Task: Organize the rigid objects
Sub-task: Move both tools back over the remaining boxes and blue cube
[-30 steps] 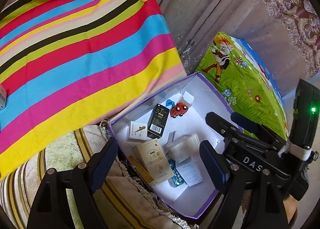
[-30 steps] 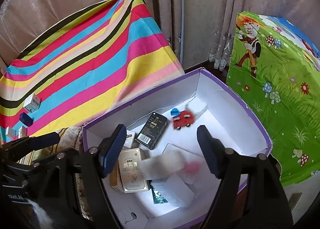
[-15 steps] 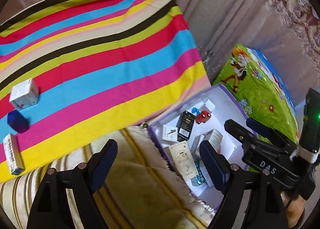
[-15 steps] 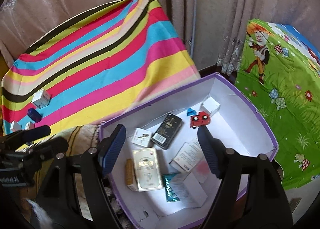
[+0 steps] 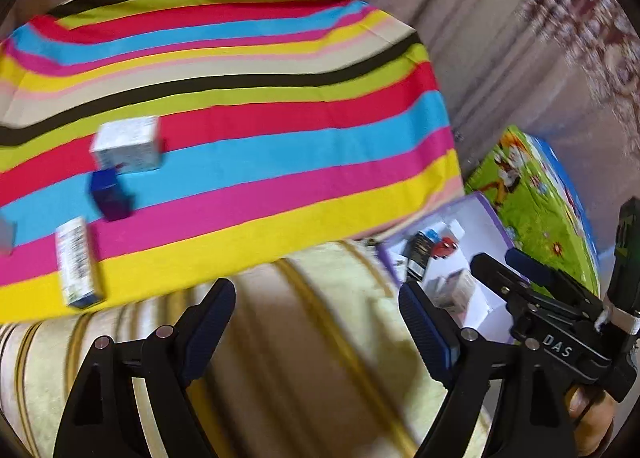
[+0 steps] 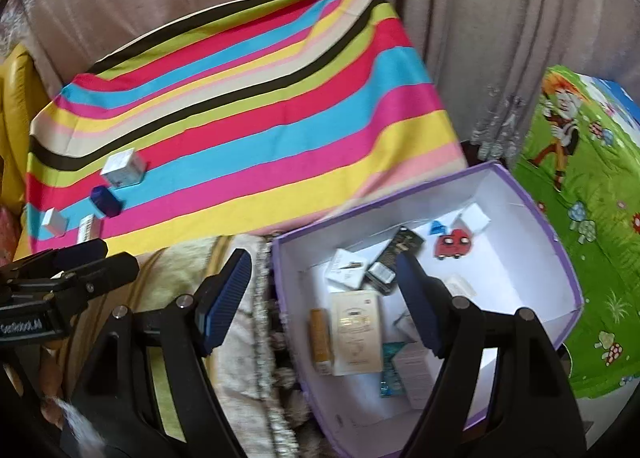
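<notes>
Several small boxes lie on the striped cloth (image 5: 248,145): a white cube box (image 5: 126,143), a dark blue box (image 5: 110,193) and a long white box (image 5: 76,262). My left gripper (image 5: 316,290) hangs open and empty over the beige cushion in front of them. The right wrist view shows the same white cube box (image 6: 124,167) and dark blue box (image 6: 105,201). My right gripper (image 6: 324,258) is open and empty over the left edge of the purple-rimmed storage box (image 6: 536,217). Inside lie a red toy car (image 6: 454,244), a black box (image 6: 394,262) and a cream box (image 6: 356,332).
A beige striped cushion (image 5: 320,358) with a fringe fills the ground between cloth and storage box. A green cartoon-print cover (image 6: 592,217) lies to the right. Curtains (image 6: 460,37) hang behind. The other gripper shows at each view's edge.
Both grippers have swung left, away from the storage box and toward the striped cloth. The blurred box between the right jaws a second ago now lies in the storage box.
</notes>
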`<action>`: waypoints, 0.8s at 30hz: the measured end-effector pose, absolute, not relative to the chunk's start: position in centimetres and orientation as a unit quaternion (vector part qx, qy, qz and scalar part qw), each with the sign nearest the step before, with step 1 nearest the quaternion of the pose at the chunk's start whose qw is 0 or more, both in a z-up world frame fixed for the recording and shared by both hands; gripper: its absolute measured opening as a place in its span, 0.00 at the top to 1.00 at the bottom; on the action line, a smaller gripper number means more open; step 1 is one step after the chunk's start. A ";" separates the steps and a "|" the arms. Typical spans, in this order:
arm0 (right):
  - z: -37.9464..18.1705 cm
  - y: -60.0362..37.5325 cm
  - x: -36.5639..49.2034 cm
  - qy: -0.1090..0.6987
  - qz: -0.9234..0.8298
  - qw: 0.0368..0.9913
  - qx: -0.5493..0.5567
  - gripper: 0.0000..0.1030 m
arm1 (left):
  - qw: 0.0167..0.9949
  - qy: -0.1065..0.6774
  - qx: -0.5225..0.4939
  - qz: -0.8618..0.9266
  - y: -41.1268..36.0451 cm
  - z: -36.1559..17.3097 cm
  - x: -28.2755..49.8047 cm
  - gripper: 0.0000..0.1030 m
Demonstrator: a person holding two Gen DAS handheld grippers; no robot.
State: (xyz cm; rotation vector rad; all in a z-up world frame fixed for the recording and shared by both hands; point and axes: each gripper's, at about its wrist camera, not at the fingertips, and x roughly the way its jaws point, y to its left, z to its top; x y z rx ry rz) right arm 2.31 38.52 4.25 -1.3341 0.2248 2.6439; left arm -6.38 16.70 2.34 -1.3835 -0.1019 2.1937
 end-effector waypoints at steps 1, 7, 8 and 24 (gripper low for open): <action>4.2 38.2 2.2 0.075 0.887 0.081 -0.448 0.25 | 0.263 -0.046 -0.513 0.816 15.8 2.3 -6.4 0.18; 3.3 35.3 1.5 0.063 0.883 0.051 -0.463 0.25 | 0.225 -0.096 -0.508 0.826 10.3 2.2 -6.6 0.18; 3.0 34.7 1.4 0.061 0.881 0.045 -0.467 0.25 | 0.221 -0.101 -0.507 0.827 9.6 2.1 -6.5 0.18; 2.3 29.5 0.2 0.001 0.870 -0.003 -0.493 0.25 | 0.147 -0.167 -0.514 0.829 0.8 0.4 -6.9 0.17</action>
